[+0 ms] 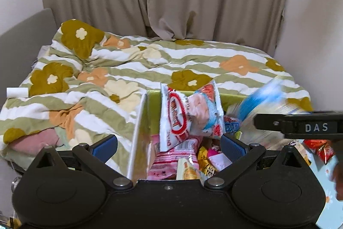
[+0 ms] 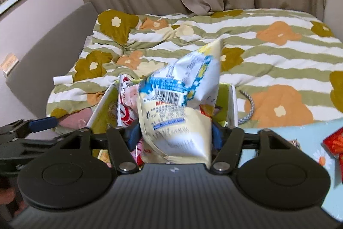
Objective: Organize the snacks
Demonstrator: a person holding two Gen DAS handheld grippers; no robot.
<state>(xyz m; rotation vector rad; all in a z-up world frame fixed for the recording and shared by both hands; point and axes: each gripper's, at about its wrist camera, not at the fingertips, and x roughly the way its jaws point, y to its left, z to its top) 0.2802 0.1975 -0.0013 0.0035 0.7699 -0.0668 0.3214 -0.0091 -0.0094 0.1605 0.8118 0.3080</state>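
A white box with a green lining (image 1: 139, 121) stands at the bed's near edge, full of snack packets. A red-and-white marshmallow bag (image 1: 188, 113) stands upright in it, and it also shows in the right wrist view (image 2: 126, 104). My left gripper (image 1: 169, 147) is open and empty, its blue pads either side of the box's left wall. My right gripper (image 2: 173, 134) is shut on a cream-and-blue snack bag (image 2: 182, 100) and holds it over the box (image 2: 232, 100). That bag is a blur at the right in the left wrist view (image 1: 263, 98).
A bed with a flowered striped quilt (image 1: 150, 61) lies behind the box, curtains beyond it. A small white tube (image 1: 17, 92) lies at the bed's left edge. A red packet (image 2: 334, 141) lies on a light-blue flowered surface (image 2: 310, 143) at the right. A grey braided cord (image 2: 248, 106) lies beside the box.
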